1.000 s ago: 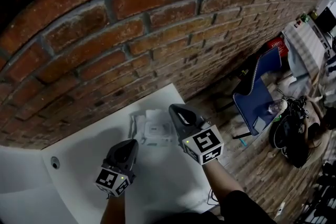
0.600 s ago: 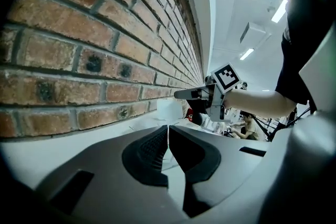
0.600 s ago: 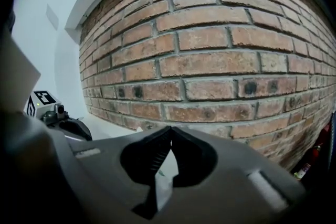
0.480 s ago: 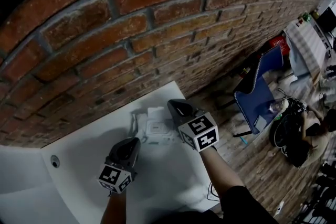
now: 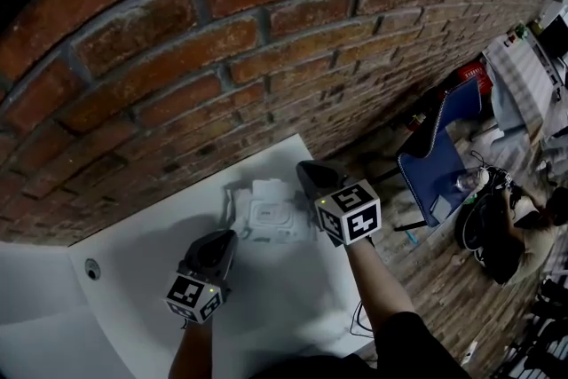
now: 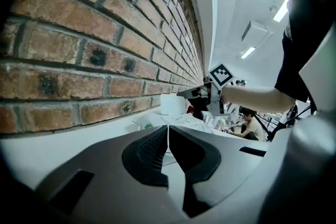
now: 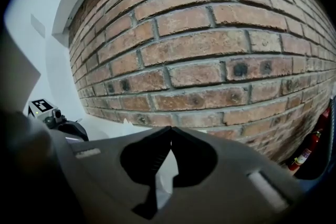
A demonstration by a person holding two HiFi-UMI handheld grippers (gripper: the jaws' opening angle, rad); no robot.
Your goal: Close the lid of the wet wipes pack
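The white wet wipes pack (image 5: 266, 222) lies on the white table (image 5: 133, 253) close to the brick wall. Its lid (image 5: 270, 190) stands up, open, on the wall side. In the left gripper view the pack (image 6: 185, 119) lies ahead with its lid (image 6: 173, 104) upright. My right gripper (image 5: 307, 168) is shut and empty, just off the pack's right edge by the lid. My left gripper (image 5: 225, 237) is shut and empty, a little short of the pack's near left corner. Both jaw pairs touch at the tips (image 6: 168, 127) (image 7: 170, 129).
The brick wall (image 5: 222, 58) runs along the table's far edge. A round hole (image 5: 91, 268) sits in the tabletop at the left. To the right, on the wooden floor, stand a blue chair (image 5: 439, 151) and a dark bag (image 5: 488, 231).
My right gripper has shifted a little right and toward the wall, from over the pack to its right edge. The left gripper has barely moved.
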